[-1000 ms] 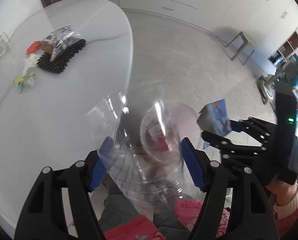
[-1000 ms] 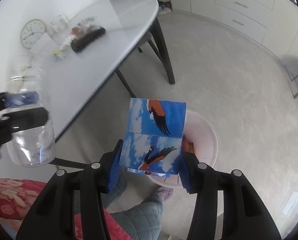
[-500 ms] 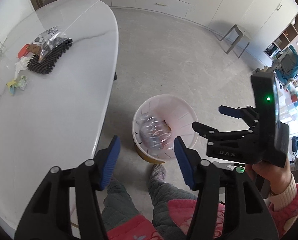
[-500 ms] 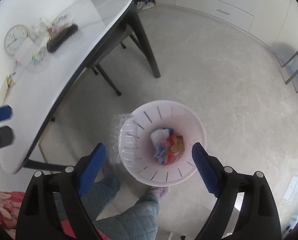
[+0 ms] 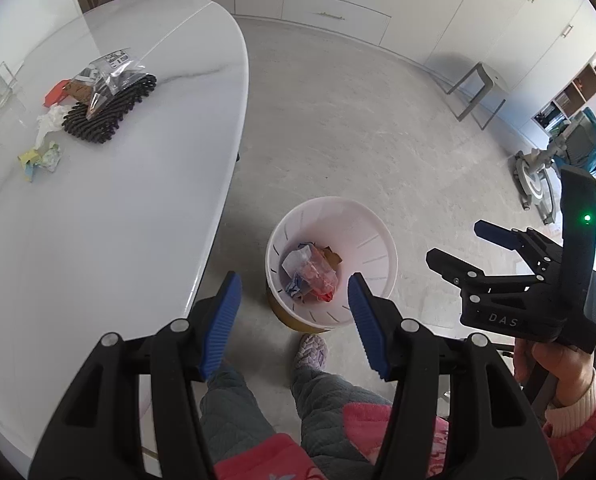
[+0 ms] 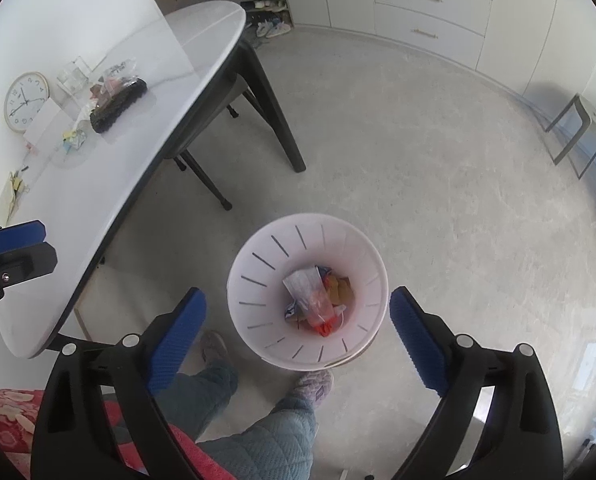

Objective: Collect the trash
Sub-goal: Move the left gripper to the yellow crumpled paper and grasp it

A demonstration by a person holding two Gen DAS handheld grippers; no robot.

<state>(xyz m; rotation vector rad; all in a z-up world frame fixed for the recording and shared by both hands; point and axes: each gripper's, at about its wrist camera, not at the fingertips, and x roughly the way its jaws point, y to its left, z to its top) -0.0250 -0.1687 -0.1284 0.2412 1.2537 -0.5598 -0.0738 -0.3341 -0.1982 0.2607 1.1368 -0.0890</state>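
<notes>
On the floor, the bin [image 6: 257, 256] now holds the bottle, apparently; both tools [image 5: 293, 312] [image 6: 298, 324] hang released, empty.

The waste bin [image 6: 308, 292] stands on the floor [image 6: 438, 152] beside the table [image 6: 109, 184], trash [image 6: 318, 300] lying inside it.

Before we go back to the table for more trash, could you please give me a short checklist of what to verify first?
1. Left gripper empty, nothing between its blue pads: ok.
2. Right gripper empty, its jaws having just been opening, nothing between them: ok.
3. Dropped trash lies inside the white bin: ok.
4. Bin upright on the floor beside the table: ok.
5. Trash remaining on the table: clear bag on the black mat, crumpled wrappers beside it: not ok, uncollected.
</notes>
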